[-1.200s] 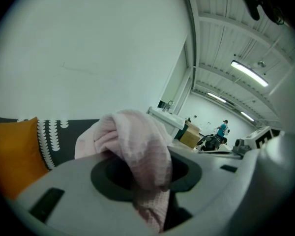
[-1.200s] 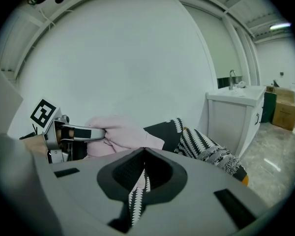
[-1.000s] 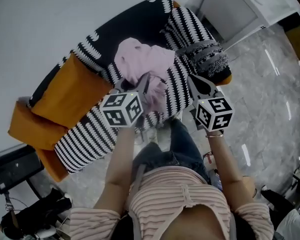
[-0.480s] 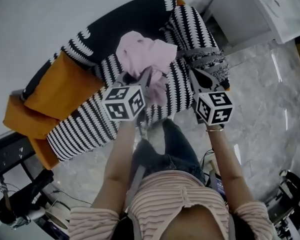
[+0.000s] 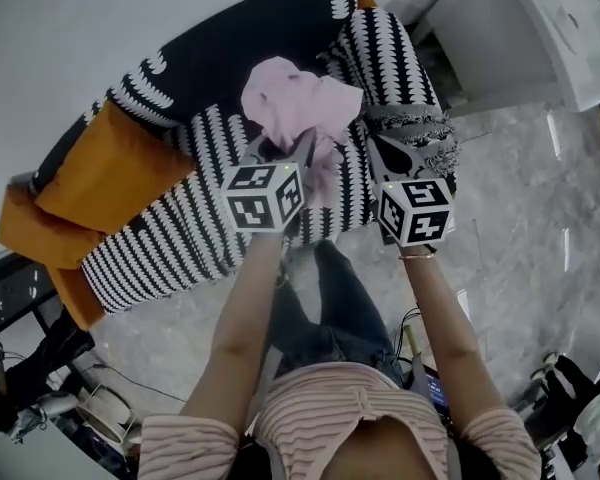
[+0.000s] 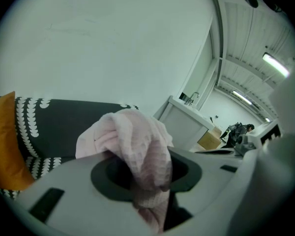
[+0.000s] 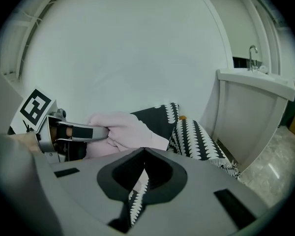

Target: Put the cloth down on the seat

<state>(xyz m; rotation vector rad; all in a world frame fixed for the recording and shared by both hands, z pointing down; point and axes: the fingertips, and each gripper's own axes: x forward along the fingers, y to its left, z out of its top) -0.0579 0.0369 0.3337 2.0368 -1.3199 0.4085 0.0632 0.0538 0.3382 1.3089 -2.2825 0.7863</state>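
A pale pink cloth (image 5: 300, 103) hangs bunched above the sofa seat (image 5: 205, 223), which has a black-and-white patterned cover. My left gripper (image 5: 288, 151) is shut on the cloth's lower part; in the left gripper view the cloth (image 6: 132, 136) spills up and over from between the jaws. In the right gripper view the left gripper (image 7: 104, 131) shows at the left with the cloth (image 7: 128, 129) bulging beyond it. To the cloth's right, my right gripper (image 5: 376, 148) is shut and holds nothing, its tips (image 7: 145, 150) over the seat's front.
Orange cushions (image 5: 105, 168) lie on the sofa's left part. A patterned armrest with a fringed throw (image 5: 410, 118) is at the right end. A white cabinet (image 5: 520, 28) stands to its right. Marble floor (image 5: 520, 228) and dark equipment (image 5: 30, 388) surround the person's legs.
Both grippers have moved a little farther out over the sofa, and the cloth has gone with the left one. The left gripper's hold on it looks the same.
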